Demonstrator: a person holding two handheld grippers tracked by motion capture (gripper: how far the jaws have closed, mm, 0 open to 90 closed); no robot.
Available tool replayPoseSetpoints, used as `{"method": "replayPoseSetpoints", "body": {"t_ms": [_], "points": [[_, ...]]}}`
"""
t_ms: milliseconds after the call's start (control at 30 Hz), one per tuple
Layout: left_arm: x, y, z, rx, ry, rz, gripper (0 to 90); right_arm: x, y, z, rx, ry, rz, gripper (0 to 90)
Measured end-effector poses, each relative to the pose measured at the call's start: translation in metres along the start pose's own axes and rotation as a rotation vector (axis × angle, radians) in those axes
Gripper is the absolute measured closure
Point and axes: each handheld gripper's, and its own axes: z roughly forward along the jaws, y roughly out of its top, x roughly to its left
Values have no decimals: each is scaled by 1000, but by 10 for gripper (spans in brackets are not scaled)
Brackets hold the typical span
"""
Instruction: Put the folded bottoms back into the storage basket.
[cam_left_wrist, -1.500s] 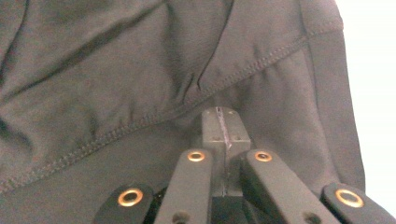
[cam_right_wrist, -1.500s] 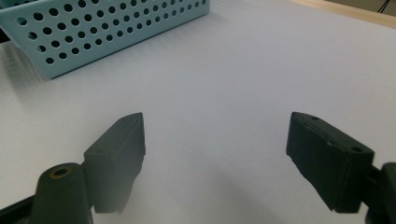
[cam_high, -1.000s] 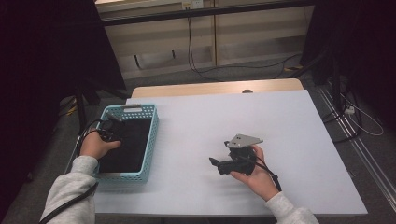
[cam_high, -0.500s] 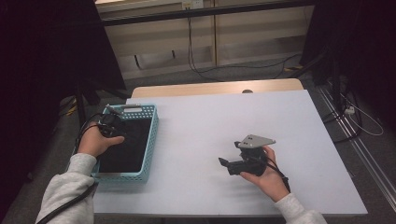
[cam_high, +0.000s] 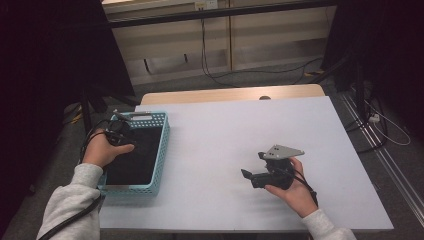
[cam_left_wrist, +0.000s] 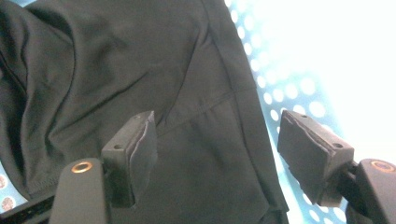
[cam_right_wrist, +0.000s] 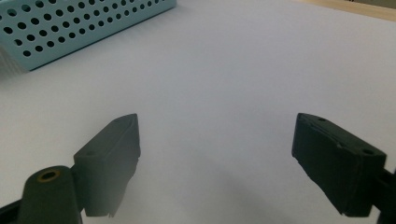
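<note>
Holding your left gripper (cam_left_wrist: 215, 154) spread over the black cloth (cam_left_wrist: 140, 79) in the basket (cam_high: 159, 150) at frame left, your right gripper (cam_right_wrist: 217, 163) gapes above the table (cam_high: 225, 130).

The high camera looked forward and down on the whole tabletop (cam_high: 225, 145). The left gripper camera faced very near into the basket (cam_left_wrist: 299, 88). The right gripper camera looked low across the tabletop toward the same basket (cam_right_wrist: 70, 28).
</note>
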Motion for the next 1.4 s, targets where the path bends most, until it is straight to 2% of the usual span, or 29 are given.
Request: {"method": "replayPoseSetpoints", "body": {"t_ms": [600,900,1233,1367,1400], "points": [[-15,7,-4,-8,-23,34,231,-8,-5,-6,11,-2,10,150],[-32,13,-3,-19,-55,70,212,-12,-6,-15,10,-10,7,149],[-45,17,-3,-29,-64,102,202,-18,-11,-23,9,-21,12,149],[-51,17,-4,-40,-87,115,197,-19,-12,-25,10,-21,13,149],[-53,17,-3,-49,-94,105,197,-19,-13,-25,12,-20,11,148]]}}
